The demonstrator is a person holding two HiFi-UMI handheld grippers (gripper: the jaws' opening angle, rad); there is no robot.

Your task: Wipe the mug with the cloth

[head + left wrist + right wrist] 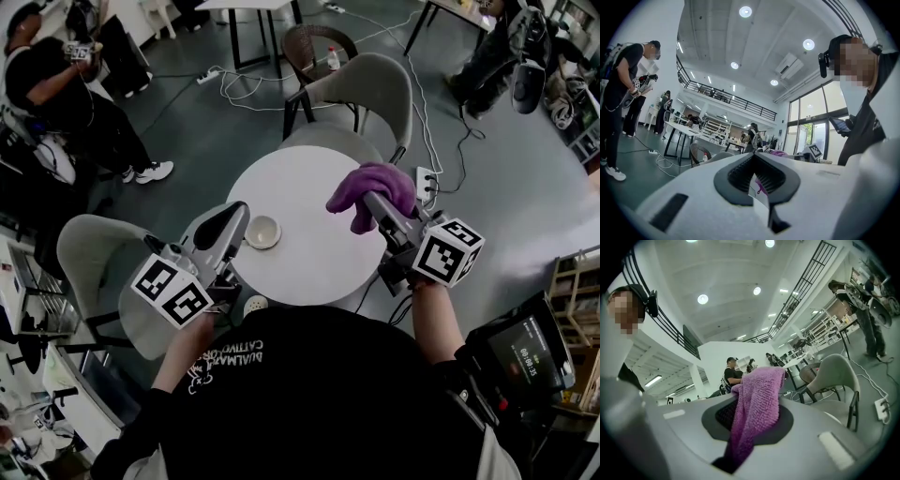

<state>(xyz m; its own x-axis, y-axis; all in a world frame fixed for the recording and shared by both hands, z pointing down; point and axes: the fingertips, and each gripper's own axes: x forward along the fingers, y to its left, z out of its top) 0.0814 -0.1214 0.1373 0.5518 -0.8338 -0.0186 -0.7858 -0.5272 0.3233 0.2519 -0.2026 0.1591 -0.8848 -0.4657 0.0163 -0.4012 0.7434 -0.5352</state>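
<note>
Tongs on the left sit closed on what seems the handle of the mug at the desk's left side, and with the right tongs clamping the cloth, a hard wiping push could twist it loose.

Head view: the purple cloth bunches over the tips of my right gripper, so I cannot see them. In the right gripper view the cloth fills the gap between the jaws and covers both pads.

My left gripper meets the mug near the table's left edge, and I cannot make out the mug's handle. In the left gripper view a white sliver shows between the closed jaws. I cannot tell what it is. The gripper's own body blocks the tabletop there.

My torso hides the table's near edge. A person is cut off at the picture's upper left corner.
</note>
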